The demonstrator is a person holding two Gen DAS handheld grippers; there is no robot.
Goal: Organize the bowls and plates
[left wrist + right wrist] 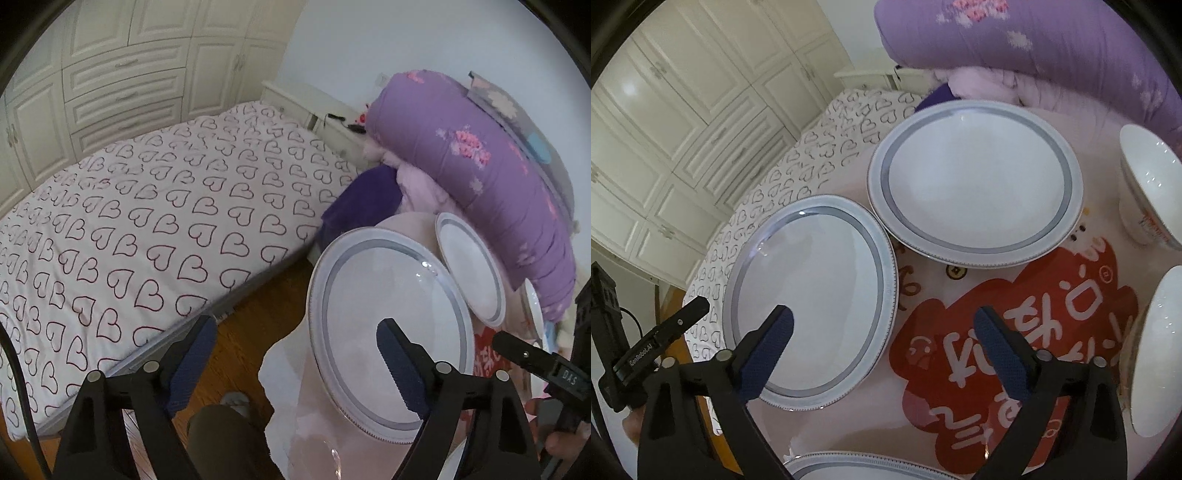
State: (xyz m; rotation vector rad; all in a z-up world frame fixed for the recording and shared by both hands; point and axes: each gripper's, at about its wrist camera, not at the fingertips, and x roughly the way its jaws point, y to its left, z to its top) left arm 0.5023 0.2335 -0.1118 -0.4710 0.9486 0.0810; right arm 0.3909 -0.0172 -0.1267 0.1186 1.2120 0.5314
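The left claw [295, 363] stands wide with nothing gripped; its right finger hangs over the near plate [812, 306] and its left finger over the wooden floor [255, 325] off the bench's left edge. That plate sits at the left edge of the bench [960, 454], its rim just reaching the edge of the cloth there. In my judgement this is the chief risk: a sideways nudge from a descending finger could slide it off toward the floor, and a pinch on the thin rim alone could let the glazed plate slip and tip.

The right claw [882, 349] is also wide and empty, its left finger over the same plate and its right finger above the red print on the cloth. Both claws crowd one plate, so they could knock together.

The far plate [975, 182] lies toward the far edge, touching or nearly touching the near one; dragging either may clink them. At the right edge stand a bowl [1148, 188] and a second bowl [1156, 354], partly cut off.

Plates and bowls are round, so none has a long axis; all face open side up, the plates flat.
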